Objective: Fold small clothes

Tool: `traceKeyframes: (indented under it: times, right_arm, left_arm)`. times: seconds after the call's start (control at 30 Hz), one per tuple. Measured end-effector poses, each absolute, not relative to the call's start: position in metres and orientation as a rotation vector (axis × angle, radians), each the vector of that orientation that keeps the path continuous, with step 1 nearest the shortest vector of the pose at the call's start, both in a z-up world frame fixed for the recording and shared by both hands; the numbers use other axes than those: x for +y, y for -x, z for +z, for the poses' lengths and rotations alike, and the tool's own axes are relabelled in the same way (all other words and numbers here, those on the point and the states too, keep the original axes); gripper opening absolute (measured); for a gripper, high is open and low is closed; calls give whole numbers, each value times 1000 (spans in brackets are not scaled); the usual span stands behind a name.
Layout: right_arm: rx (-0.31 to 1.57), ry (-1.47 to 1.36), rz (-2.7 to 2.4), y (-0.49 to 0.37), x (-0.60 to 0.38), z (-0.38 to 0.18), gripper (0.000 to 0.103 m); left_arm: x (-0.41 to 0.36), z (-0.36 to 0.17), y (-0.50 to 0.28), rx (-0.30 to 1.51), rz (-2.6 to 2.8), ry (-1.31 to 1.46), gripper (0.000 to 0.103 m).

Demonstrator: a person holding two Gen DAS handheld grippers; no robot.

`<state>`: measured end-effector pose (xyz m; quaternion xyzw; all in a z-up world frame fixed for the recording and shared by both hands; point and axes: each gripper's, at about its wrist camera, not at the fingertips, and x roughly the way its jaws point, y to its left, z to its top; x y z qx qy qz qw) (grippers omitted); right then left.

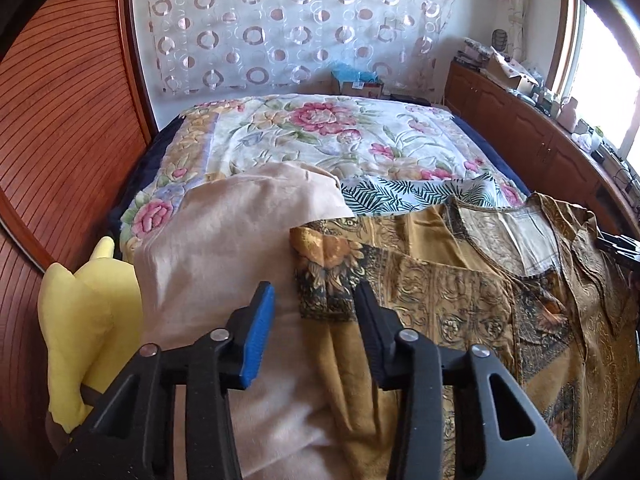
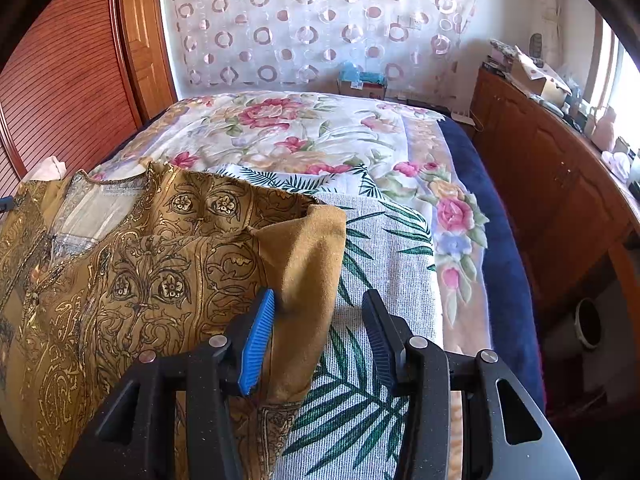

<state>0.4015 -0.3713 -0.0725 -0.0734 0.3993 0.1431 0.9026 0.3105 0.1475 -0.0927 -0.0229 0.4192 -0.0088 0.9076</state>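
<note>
**Gold shirt spread on the bed, both grippers open over its folded sleeves**

The near end of the mustard-gold patterned shirt (image 1: 460, 300) runs out of sight below both cameras, so its hem cannot be seen. The far-side right gripper shows in the left wrist view only as a dark sliver at the frame's edge.

The shirt lies flat on the bed, neckline away from me. One sleeve is turned in, its plain ochre underside (image 2: 312, 256) facing up. The left gripper (image 1: 314, 320) hovers with jaws apart above the other sleeve's dark floral cuff; the right gripper (image 2: 318, 324) hangs with jaws spread, its left blue pad (image 2: 256, 340) just beside the turned-in sleeve, gripping nothing.

A pale beige cloth (image 1: 240, 248) lies against the shirt's left side, and a white fabric with green palm leaves (image 2: 380, 280) lies under its right. Beneath both spreads a floral quilt (image 1: 312, 132) over a navy bedcover (image 2: 500, 240). A yellow plush toy (image 1: 88, 320) sits off the bed's left corner.

The far half of the quilt lies bare. A cluttered wooden cabinet (image 2: 560, 184) lines the right; a ribbed wooden wardrobe door (image 1: 60, 140) closes the left.
</note>
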Motion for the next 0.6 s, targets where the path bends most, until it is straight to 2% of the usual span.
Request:
traceKeyframes:
  times: [0.07, 0.6]
  right_arm:
    - [825, 153, 295, -401, -371, -72, 47]
    - [825, 155, 296, -401, -372, -72, 48]
  left_arm:
    - [149, -93, -314, 867, -29, 59, 35]
    - [147, -95, -330, 891, -52, 99, 35]
